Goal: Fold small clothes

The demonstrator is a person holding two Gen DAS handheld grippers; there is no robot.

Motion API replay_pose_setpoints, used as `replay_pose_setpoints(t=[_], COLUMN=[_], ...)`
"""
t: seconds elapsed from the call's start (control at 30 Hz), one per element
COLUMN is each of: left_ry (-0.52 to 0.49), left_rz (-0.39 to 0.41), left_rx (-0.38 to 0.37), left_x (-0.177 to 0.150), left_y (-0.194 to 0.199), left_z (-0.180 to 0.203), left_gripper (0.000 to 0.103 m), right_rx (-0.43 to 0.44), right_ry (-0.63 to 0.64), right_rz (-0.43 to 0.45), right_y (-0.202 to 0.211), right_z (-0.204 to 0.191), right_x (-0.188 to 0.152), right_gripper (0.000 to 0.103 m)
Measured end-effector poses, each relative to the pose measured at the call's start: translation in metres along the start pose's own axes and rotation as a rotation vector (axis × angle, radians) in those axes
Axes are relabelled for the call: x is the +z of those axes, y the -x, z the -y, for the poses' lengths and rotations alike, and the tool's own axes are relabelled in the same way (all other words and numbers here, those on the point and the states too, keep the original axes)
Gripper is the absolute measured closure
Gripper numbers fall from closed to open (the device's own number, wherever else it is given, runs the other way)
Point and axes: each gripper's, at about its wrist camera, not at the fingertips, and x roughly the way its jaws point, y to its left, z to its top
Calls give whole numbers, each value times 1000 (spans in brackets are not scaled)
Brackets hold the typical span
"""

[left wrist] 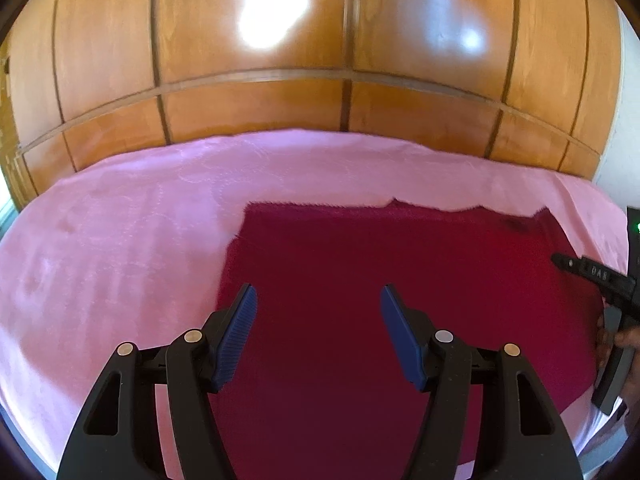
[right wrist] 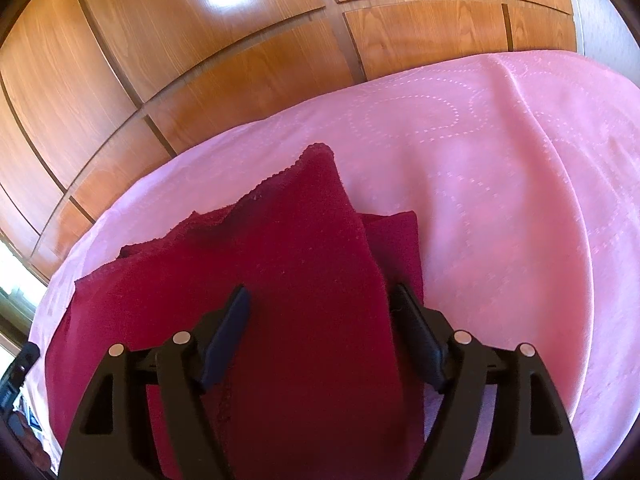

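A dark red knitted cloth (left wrist: 400,280) lies on the pink bed cover (left wrist: 120,240). In the left wrist view my left gripper (left wrist: 316,300) hovers open over the cloth's left part, nothing between its blue pads. The right gripper's body (left wrist: 612,312) shows at the right edge over the cloth. In the right wrist view the cloth (right wrist: 300,260) has its right part turned over on itself, with a scalloped corner pointing away. My right gripper (right wrist: 320,300) is open, its jaws wide apart with this fold lying between them, not clamped.
A wooden panelled wardrobe (left wrist: 320,60) stands behind the bed. The pink cover (right wrist: 520,200) stretches wide to the right of the cloth, with a long crease. A bright window strip (right wrist: 12,280) shows at the left edge.
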Motion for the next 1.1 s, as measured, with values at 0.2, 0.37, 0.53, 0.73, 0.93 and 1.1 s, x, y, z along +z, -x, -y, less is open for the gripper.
replay_pose_setpoints(t=[0.2,0.37,0.53,0.73,0.93,1.1], left_ry=[96,115,153,162,113,154], left_rz=[-65,-25,-77,-154,-102,-84], left_rx=[15,42,-4,-51,-41,-23], left_x=[1,15,23,17,21,28], left_y=[-19,-14,-35,-59,-54,-59], left_z=[-27,-55,-72,-73,-65,-69], left_gripper=[40,40,40,75,96,96], right_rx=[21,16,-8,-58,-111,-128], right_ry=[-14,25,28,91,153,124], right_rz=[-40,-23,5,-58,-28,-12], right_y=[3,30,30,-10,-8,-10], right_z=[0,-2,-1,-16,-28,-19], right_x=[6,17,34,48,56,64], right_gripper=[25,27,42,72,97,97])
